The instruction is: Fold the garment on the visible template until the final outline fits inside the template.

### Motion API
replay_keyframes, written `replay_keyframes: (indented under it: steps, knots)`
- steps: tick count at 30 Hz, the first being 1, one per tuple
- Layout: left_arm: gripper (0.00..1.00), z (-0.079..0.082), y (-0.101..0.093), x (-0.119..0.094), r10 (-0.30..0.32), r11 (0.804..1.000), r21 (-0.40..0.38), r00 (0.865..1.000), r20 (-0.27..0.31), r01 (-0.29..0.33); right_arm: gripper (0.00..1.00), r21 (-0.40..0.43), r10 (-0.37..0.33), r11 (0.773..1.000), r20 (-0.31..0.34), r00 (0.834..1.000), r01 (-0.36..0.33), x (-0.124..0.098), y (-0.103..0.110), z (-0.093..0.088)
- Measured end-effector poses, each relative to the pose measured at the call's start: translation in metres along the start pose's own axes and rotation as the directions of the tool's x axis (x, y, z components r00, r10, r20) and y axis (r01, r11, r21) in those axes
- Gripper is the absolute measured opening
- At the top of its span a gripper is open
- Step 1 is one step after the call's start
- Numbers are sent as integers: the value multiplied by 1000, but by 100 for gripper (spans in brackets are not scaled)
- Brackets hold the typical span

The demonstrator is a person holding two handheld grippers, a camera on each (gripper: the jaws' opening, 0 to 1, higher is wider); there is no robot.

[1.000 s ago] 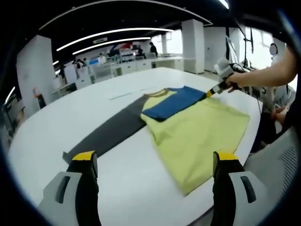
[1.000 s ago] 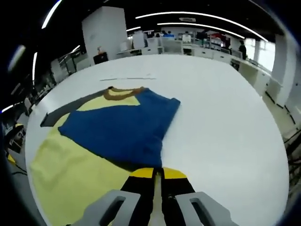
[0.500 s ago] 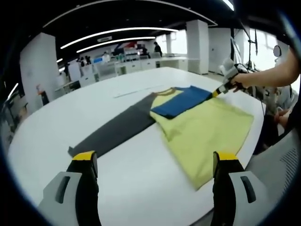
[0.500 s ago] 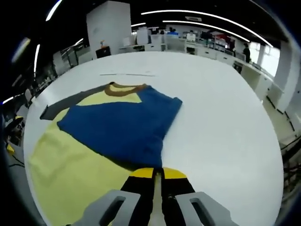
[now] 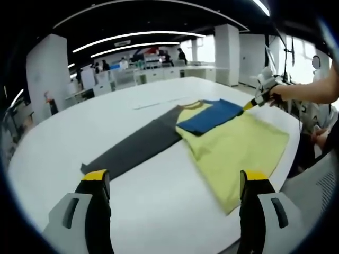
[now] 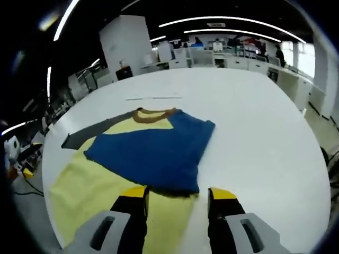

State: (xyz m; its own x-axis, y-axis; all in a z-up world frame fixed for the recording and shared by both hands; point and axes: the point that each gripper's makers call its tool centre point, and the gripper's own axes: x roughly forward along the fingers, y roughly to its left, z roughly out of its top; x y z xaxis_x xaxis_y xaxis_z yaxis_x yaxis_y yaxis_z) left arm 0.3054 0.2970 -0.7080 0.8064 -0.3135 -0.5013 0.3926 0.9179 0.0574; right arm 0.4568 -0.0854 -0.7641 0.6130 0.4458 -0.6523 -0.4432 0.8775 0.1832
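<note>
The right gripper stands with jaws wide apart over the yellow shirt, its blue sleeve folded toward twelve o'clock, while the left gripper gapes wide too.

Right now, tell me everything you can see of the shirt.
The shirt is soft cloth lying flat on the white table: yellow body, brown collar, one blue sleeve folded across the chest, one grey sleeve stretched out sideways on the table. The right gripper stands open over the folded blue sleeve's end, jaws apart. The left gripper is open, short of the shirt.
</note>
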Motion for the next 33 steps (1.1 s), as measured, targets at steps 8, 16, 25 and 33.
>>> replay_keyframes:
  steps: [8,16,25,33]
  knots:
    - [99,-1,25,1,39,999,-39,999,4,-38,75,-74,94,993,47,994,-90,-21,29,9]
    - [98,2,55,5,89,993,-81,996,16,-88,90,-142,178,976,63,982,-168,-44,61,7]
    - [92,3,91,14,154,984,-92,988,10,-153,99,-225,248,949,98,964,-222,-63,92,7]
    - [81,-4,117,27,181,963,-204,983,6,-176,99,-241,284,939,146,948,-244,-80,112,11]
